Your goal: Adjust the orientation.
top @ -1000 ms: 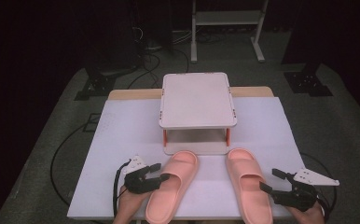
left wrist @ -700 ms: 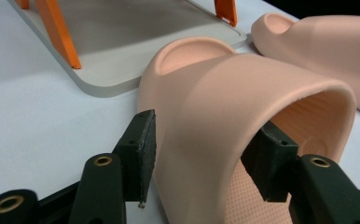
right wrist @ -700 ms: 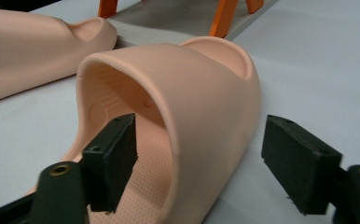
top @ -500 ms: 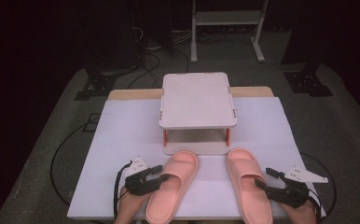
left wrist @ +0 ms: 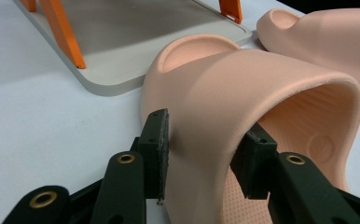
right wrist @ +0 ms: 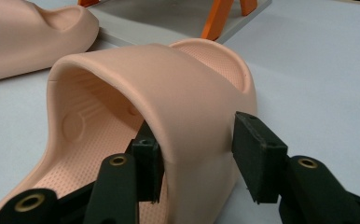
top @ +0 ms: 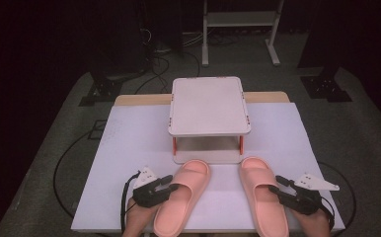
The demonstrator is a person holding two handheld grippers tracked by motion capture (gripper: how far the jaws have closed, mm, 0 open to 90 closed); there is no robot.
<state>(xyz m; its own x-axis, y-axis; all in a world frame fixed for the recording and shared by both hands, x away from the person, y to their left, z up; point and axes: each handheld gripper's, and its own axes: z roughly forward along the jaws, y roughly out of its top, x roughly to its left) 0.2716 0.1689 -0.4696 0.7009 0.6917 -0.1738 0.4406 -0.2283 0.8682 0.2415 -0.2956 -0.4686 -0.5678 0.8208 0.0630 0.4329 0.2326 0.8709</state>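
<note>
Two pink slippers lie side by side at the table's near edge. My left gripper [top: 171,186] reaches in from the left to the left slipper [top: 183,197]. Its jaws have just been closing and the pads press the outer wall of the strap [left wrist: 243,84], one outside and one inside. My right gripper [top: 276,184] comes from the right to the right slipper [top: 262,197]. Its jaws have just been closing too; the strap's wall [right wrist: 192,93] stands between them, with a thin gap left at the outer pad [right wrist: 255,156].
A low grey two-tier rack [top: 209,106] with orange posts stands just beyond the slippers' toes. The white table top [top: 129,143] stretches to both sides. Cables trail off the left edge; dark stands are on the floor behind.
Both grippers' jaws have narrowed around the slipper straps. The right gripper has edged slightly left toward its slipper. The slippers lie where they were.
</note>
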